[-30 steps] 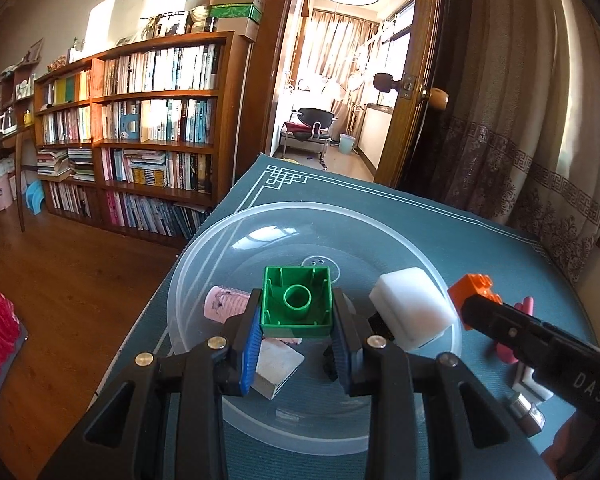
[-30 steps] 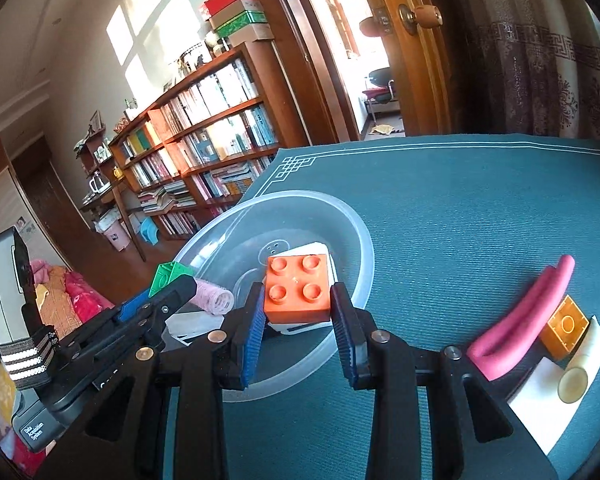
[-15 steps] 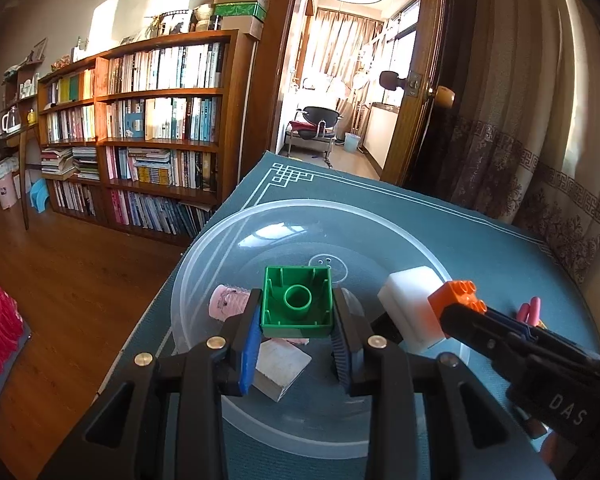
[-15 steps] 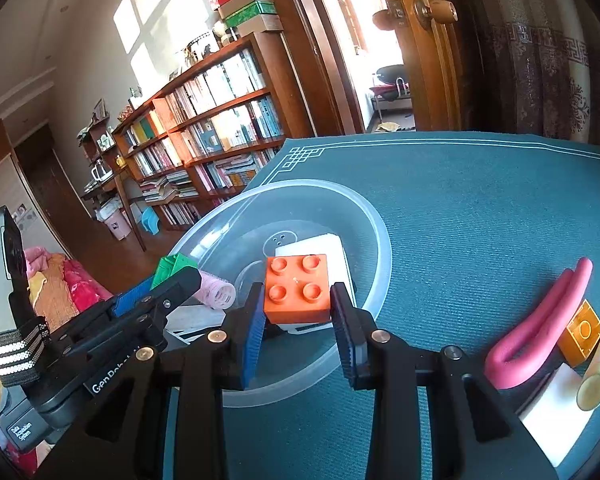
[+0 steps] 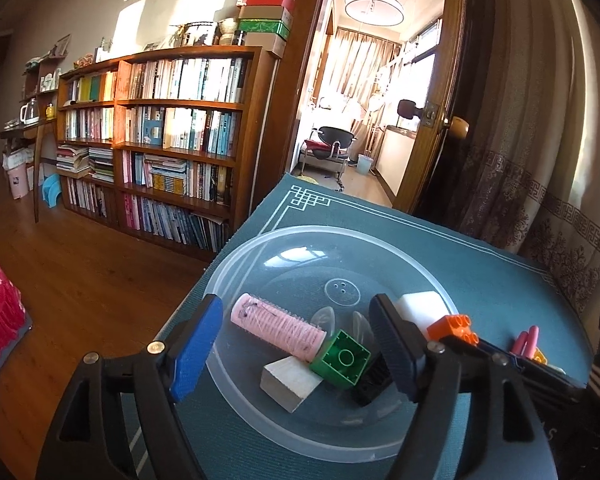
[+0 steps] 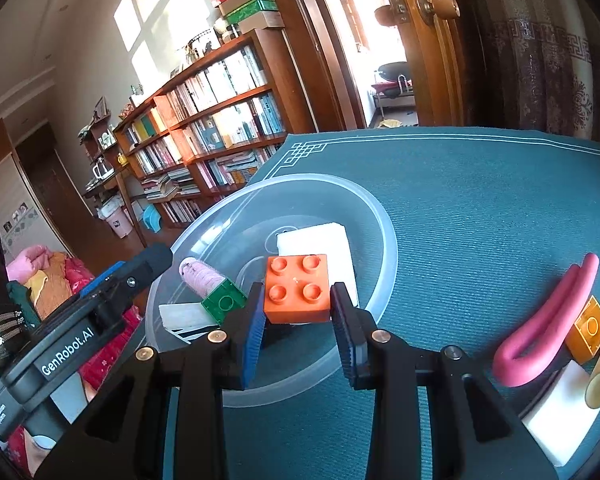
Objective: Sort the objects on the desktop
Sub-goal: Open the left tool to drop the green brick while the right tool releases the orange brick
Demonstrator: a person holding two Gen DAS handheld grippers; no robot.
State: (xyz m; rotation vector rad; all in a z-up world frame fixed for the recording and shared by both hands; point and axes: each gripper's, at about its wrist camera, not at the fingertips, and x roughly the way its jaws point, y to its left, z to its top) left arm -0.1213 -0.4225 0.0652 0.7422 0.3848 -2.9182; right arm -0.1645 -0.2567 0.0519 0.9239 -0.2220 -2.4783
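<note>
Green block (image 5: 341,359) lies in the clear bowl (image 5: 236,268) between the wide-open, empty left gripper (image 5: 296,346); right gripper (image 6: 298,326) clamps one orange block (image 6: 296,288).

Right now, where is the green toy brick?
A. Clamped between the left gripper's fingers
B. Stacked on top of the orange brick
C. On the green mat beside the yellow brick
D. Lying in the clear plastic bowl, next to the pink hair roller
D. The green brick lies in the clear bowl against the pink hair roller, while the left gripper stands open and empty above it.
</note>
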